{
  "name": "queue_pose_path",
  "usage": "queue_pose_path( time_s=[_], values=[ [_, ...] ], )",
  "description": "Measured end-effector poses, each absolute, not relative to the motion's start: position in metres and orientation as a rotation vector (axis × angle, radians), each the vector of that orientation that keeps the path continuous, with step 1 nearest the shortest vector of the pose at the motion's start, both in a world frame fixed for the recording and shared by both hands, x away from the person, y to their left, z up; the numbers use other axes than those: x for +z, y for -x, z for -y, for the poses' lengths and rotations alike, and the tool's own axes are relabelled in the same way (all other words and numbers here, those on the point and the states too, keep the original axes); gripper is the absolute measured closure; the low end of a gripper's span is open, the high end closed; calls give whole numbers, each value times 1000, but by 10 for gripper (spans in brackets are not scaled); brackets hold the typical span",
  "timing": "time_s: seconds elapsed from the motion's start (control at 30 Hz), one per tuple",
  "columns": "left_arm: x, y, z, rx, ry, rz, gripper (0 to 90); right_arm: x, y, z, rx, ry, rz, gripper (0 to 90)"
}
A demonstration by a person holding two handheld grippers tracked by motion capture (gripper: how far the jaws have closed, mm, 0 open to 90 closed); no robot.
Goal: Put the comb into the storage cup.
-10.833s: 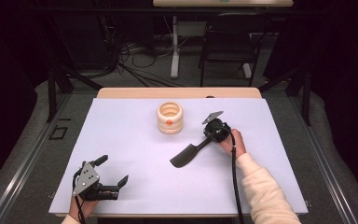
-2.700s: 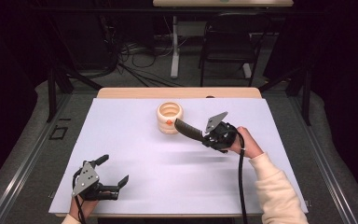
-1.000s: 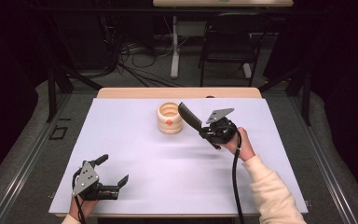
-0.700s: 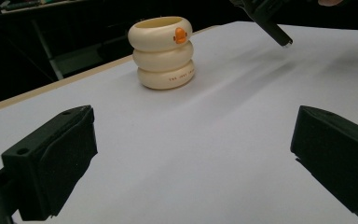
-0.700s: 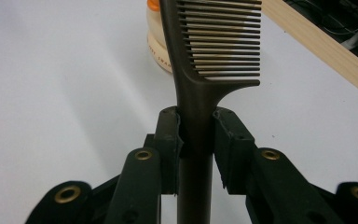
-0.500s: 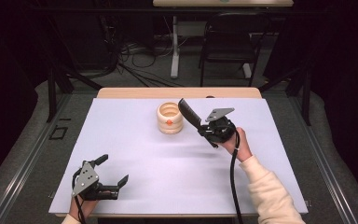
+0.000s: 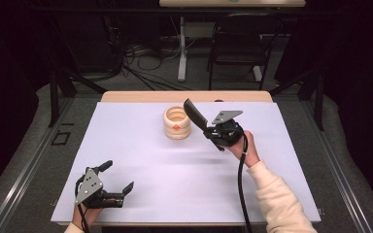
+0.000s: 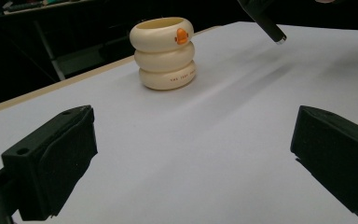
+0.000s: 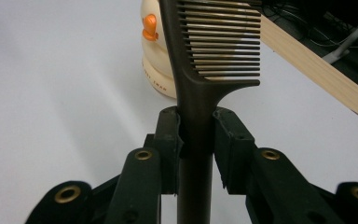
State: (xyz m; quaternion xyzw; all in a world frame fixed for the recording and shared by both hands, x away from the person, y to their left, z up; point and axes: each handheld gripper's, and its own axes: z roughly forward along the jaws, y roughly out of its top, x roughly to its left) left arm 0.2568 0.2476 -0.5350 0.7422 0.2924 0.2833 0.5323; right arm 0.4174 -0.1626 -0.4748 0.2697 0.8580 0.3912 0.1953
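The left gripper (image 7: 110, 182) rests at the near left edge of the table (image 7: 141, 145), jaws wide with nothing between them. Farther back, the right gripper (image 7: 212, 132) clamps the handle of a dark comb (image 7: 194, 113), raised with its toothed end tilted beside the cream cup (image 7: 177, 123).

My fingers (image 9: 168, 140) are matt black, and so is the dark brown-black comb (image 9: 214, 56). The ringed holder (image 7: 177, 123) is cream with a small orange duck mark and tiny dark lettering. The table (image 7: 141, 145) is pale lilac-white, edged in light wood.
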Motion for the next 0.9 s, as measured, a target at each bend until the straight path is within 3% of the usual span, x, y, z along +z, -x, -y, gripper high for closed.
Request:
queue_pose_path(
  time_s=[0.9],
  values=[
    [-535,-257,-248,676,-1769,-704,1,-453,-431,144,1113,-741,-2366,722]
  ],
)
